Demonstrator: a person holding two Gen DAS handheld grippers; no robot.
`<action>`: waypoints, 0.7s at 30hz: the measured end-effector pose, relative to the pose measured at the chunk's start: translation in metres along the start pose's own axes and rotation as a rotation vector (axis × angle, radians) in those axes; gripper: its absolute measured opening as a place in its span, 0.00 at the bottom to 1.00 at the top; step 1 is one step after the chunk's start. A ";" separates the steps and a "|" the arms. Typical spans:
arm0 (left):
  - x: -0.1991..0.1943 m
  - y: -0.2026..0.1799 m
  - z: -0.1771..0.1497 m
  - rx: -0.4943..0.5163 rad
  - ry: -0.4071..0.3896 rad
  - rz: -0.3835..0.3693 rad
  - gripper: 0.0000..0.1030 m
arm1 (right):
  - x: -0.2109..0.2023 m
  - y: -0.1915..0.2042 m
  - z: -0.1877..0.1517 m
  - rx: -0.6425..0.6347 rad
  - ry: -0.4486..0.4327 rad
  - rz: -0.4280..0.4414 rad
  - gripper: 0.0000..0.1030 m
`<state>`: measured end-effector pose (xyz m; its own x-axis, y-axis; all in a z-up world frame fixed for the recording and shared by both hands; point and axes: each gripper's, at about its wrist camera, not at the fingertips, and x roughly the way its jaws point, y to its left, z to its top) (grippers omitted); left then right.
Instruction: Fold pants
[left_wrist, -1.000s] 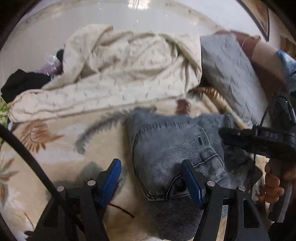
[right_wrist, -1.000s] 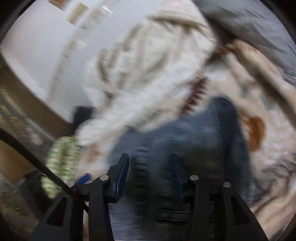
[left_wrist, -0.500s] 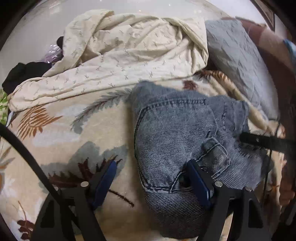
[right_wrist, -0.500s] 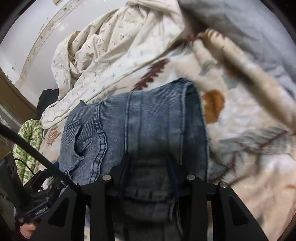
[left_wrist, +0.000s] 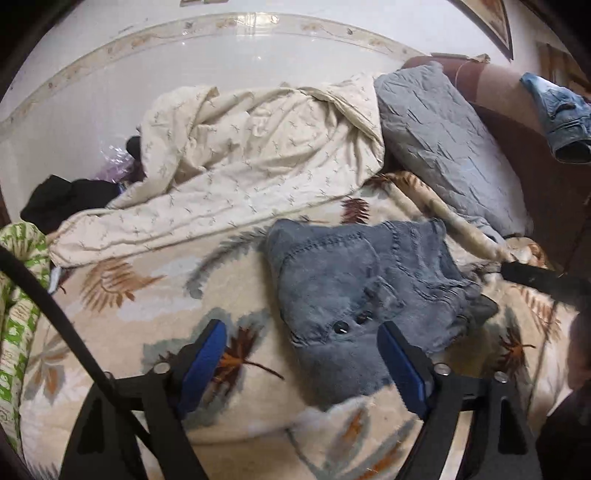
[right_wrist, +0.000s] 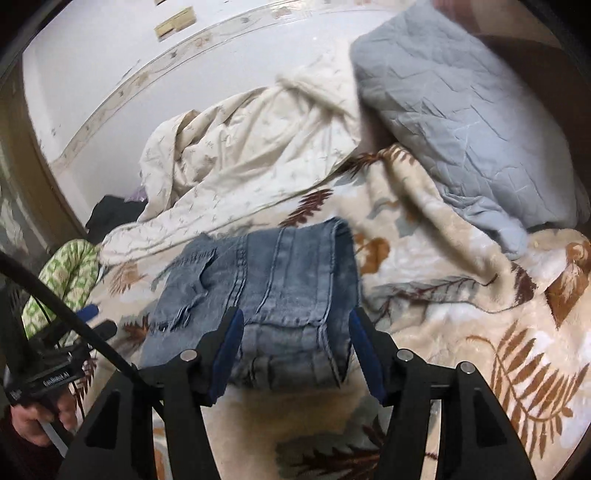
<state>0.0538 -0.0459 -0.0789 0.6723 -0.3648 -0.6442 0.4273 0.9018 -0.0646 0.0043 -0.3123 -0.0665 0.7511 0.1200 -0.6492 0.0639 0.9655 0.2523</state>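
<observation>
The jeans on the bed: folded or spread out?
Folded: the jeans lie as a compact stacked bundle on the blanket, both grippers open.

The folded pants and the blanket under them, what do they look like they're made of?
Folded pants: apparently denim, faded blue, with raised double seams, a metal button and a frayed rip. Blanket: seemingly plush fleece, its surface fuzzy and matte, printed with brown fern leaves.

Left gripper (left_wrist: 301, 360): jaws spread wide, holding nothing. Right gripper (right_wrist: 295, 349): jaws spread wide, holding nothing. Both angled downward.
</observation>
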 end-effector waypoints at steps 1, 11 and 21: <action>0.001 -0.002 -0.001 0.001 0.005 -0.010 0.86 | 0.003 0.003 -0.002 -0.017 0.013 -0.003 0.59; 0.044 -0.019 -0.022 0.055 0.144 -0.051 0.86 | 0.037 0.024 0.001 -0.075 0.036 -0.008 0.58; 0.066 -0.029 -0.047 0.064 0.260 -0.088 0.86 | 0.076 0.034 -0.025 -0.197 0.168 -0.074 0.58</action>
<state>0.0570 -0.0855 -0.1550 0.4571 -0.3619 -0.8124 0.5197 0.8500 -0.0862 0.0473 -0.2645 -0.1248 0.6283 0.0678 -0.7750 -0.0267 0.9975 0.0656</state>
